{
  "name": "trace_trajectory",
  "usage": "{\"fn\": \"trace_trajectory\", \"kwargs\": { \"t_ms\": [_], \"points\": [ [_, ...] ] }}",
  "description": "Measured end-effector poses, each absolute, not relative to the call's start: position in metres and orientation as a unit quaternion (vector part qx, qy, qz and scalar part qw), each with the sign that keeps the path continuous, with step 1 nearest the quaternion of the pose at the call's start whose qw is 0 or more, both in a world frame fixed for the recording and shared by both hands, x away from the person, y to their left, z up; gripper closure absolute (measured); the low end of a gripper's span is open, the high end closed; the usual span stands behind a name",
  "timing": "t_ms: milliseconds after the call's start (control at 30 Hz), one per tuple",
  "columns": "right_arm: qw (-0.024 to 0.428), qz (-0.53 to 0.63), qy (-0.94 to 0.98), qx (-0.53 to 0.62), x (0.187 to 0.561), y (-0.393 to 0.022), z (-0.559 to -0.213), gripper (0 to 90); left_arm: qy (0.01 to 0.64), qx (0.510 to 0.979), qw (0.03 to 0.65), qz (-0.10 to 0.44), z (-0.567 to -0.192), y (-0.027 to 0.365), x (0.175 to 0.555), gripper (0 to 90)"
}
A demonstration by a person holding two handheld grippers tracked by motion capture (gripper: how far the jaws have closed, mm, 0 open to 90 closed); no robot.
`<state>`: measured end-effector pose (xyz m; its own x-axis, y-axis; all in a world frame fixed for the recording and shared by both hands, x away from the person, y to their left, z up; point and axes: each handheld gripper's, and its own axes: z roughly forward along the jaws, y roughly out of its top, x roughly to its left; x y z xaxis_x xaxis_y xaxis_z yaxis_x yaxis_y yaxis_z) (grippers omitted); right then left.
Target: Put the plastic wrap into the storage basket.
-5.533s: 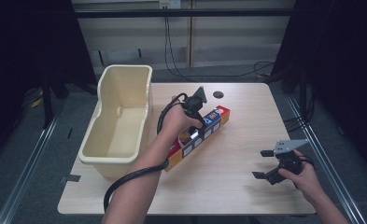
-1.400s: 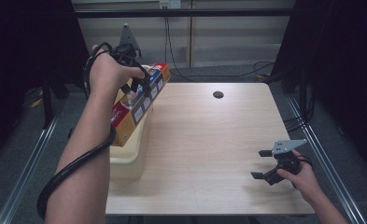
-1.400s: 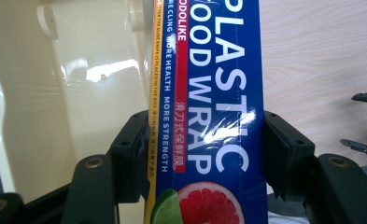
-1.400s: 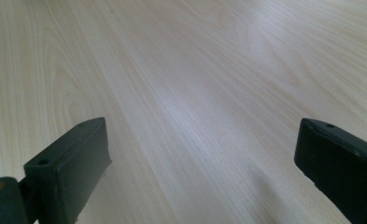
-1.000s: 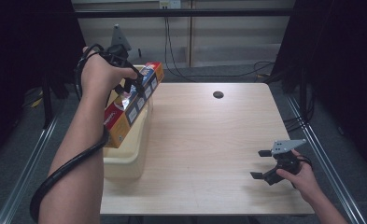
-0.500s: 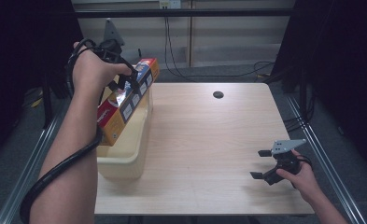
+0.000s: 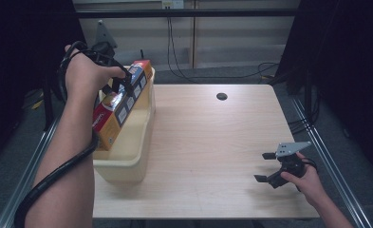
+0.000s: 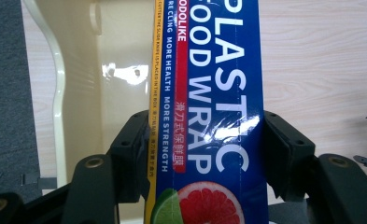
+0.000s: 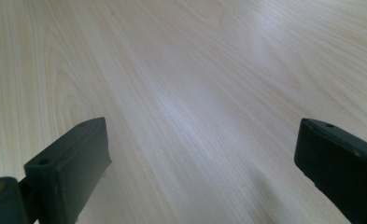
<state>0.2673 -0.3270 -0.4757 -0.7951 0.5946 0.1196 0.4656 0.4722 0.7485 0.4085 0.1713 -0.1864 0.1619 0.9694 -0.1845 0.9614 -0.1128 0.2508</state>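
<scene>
Blue wrap box (image 8: 209, 116) clamped in left claw (image 8: 204, 154) | right claw (image 9: 200, 163) wide, empty

1. One long plastic food wrap box (image 7: 120, 107), blue, red and orange.
2. One cream plastic bin (image 7: 127, 156), at the table's left edge.
3. One light wooden table (image 7: 208, 142), with one round dark hole (image 7: 221, 96) in its top.
4. Two handheld grippers: left gripper (image 7: 115, 80), right gripper (image 7: 265, 167).
5. Two forearms of one person.

The box (image 8: 209, 116) is showing glossy printed card; the bin (image 7: 136, 142) is looking like smooth shiny plastic; the desk (image 7: 212, 142) is showing matt pale wood grain.
</scene>
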Motion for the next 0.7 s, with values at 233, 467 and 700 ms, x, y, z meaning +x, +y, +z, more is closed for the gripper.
{"fn": "trace_trajectory", "kwargs": {
  "t_ms": [233, 467, 700],
  "points": [
    [0.080, 0.409, 0.855, 0.309, 0.267, -0.327, -0.476, 3.2, 0.653, 0.740, 0.159, 0.018, -0.185, 0.175, 0.407, 40.8],
    [0.080, 0.410, 0.855, 0.308, 0.267, -0.327, -0.476, 3.2, 0.660, 0.735, 0.156, 0.019, -0.189, 0.179, 0.407, 40.8],
    [0.077, 0.411, 0.853, 0.312, 0.267, -0.327, -0.475, 3.2, 0.668, 0.728, 0.153, 0.019, -0.194, 0.182, 0.408, 40.8]
  ]
}}
